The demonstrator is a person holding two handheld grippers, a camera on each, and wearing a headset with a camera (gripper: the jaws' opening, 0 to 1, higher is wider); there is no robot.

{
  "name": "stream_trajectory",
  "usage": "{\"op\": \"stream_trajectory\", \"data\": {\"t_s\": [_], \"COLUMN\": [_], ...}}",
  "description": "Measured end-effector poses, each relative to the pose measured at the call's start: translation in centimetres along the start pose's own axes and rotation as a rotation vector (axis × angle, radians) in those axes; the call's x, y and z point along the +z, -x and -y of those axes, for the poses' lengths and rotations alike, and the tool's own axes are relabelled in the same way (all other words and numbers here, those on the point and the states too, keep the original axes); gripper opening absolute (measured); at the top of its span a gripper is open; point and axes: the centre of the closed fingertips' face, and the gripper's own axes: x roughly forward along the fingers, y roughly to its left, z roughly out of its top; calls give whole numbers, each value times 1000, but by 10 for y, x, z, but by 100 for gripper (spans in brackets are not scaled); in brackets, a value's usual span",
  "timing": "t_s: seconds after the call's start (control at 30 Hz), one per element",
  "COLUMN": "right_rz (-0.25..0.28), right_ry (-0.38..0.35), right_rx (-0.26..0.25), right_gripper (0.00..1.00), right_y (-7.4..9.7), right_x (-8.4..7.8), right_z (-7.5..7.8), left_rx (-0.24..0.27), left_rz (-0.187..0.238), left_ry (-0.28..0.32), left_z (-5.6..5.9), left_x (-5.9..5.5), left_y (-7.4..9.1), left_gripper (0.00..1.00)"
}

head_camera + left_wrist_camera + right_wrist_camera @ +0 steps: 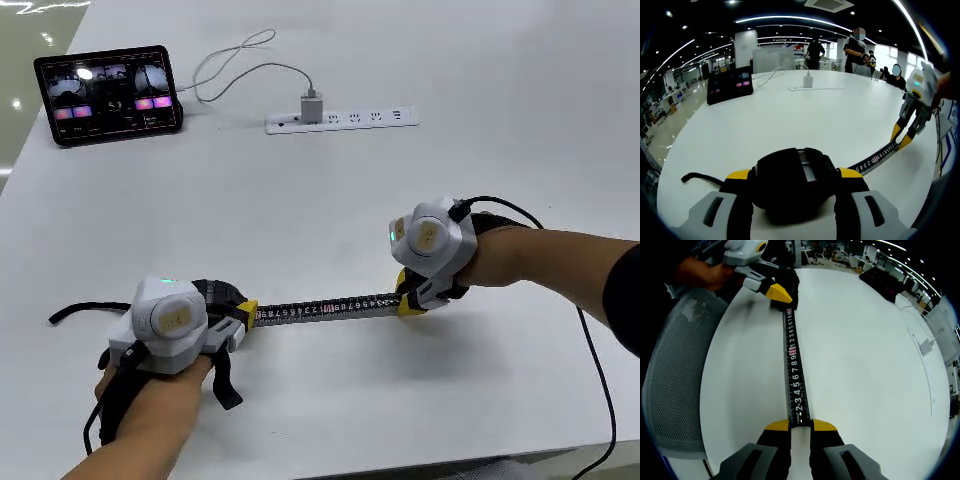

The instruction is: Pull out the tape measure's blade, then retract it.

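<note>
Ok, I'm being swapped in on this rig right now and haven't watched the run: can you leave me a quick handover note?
Left gripper: shut on the tape measure case, low over the white table.
Right gripper: shut on the tip of the blade.
Blade: out of the case, stretched straight between the two grippers, numbers facing up.
Done: blade pulled out, at least part way.
Left: pull further if wanted, then let the blade retract into the case.
</note>
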Motion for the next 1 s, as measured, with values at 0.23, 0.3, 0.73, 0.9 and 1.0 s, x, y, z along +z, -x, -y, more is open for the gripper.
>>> {"op": "stream_trajectory", "data": {"t_s": [0.23,0.3,0.73,0.9,1.0], "right_rz": [-5,-7,-9,-11,-16], "right_ry": [2,7,0,-4,5], "right_rx": [-8,-7,-3,2,1], "right_gripper": [9,9,9,9,9], "right_y": [-1,-1,-3,-4,-4], "right_x": [2,3,7,10,12], "right_z": [-1,-1,-2,-2,-3], "left_rx": [-2,-1,-1,-1,-2], "left_rz": [-7,-9,-8,-11,-10], "left_ry": [0,1,0,1,1], "left_z": [0,0,0,0,0], "left_x": [0,0,0,0,0], "left_y": [0,0,0,0,0], "left_gripper": [61,61,61,61,61]}}
